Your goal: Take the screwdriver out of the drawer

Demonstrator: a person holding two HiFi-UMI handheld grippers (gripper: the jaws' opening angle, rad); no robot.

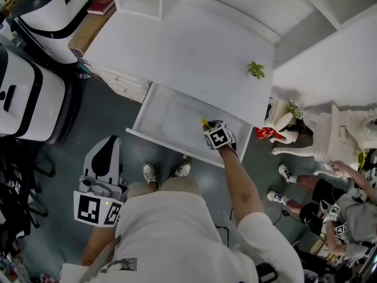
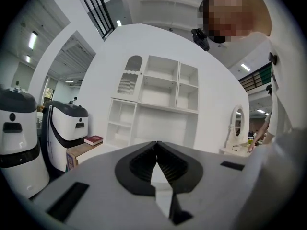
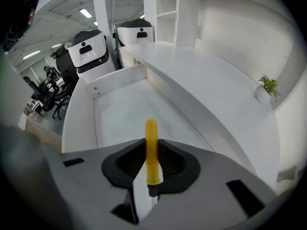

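The right tongs (image 3: 151, 158) pinch the yellow handle of the screwdriver (image 3: 151, 137), held over the open drawer (image 1: 171, 115) of the white table (image 1: 188, 52). The left tongs (image 2: 157, 164) are pressed together on nothing, facing the shelves (image 2: 160, 87). Any print on the red book (image 2: 93, 139) seems too small to read.

desk (image 1: 177, 46): white top; small potted plant (image 1: 255, 70) standing toward its right end
drawer (image 1: 168, 114): pulled open at the desk's near edge
cardboard box (image 1: 87, 33): left of desk; red book (image 1: 101, 3) on it
floor (image 1: 103, 114): dark grey
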